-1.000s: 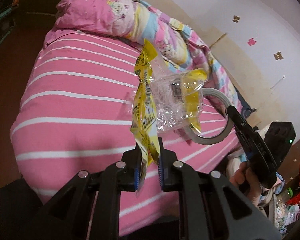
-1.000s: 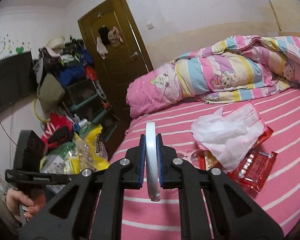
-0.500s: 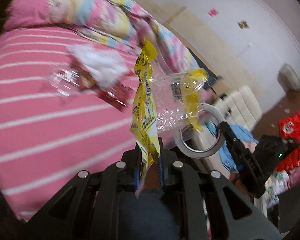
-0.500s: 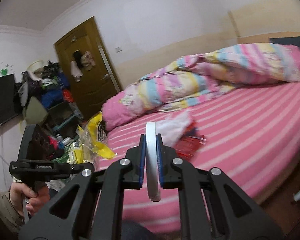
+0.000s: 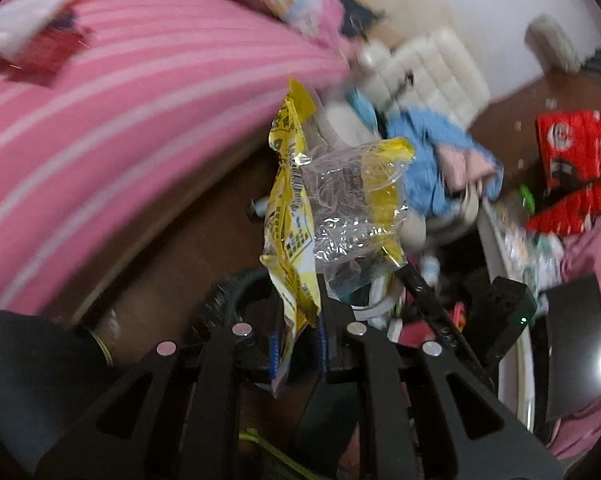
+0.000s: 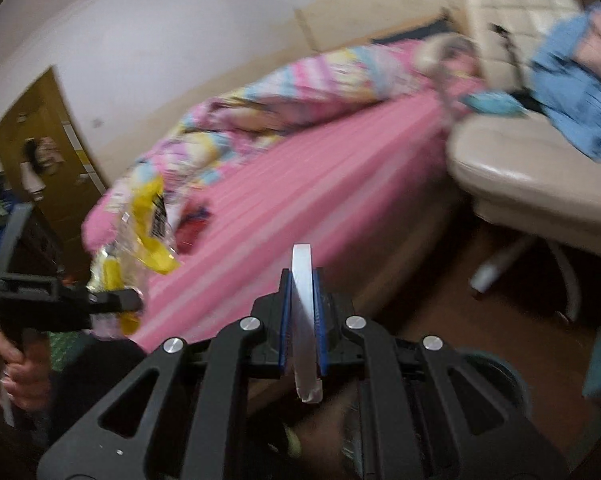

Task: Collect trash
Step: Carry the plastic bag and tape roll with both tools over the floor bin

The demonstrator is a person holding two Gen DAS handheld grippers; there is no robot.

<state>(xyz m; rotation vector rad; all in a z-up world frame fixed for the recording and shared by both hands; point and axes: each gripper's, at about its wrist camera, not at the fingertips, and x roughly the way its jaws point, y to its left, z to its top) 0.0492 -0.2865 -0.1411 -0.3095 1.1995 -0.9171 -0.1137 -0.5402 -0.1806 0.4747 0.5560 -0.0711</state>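
Beside the pink striped bed, a crinkled yellow-and-clear plastic wrapper is pinched in the closed left gripper, a white tape ring clamped edge-on in the right gripper, either liable to be slipped loose by swinging.

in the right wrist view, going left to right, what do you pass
person's hand → left hand-held gripper with yellow wrapper → pink striped bed → white tape roll in the right hand-held gripper → cream chair
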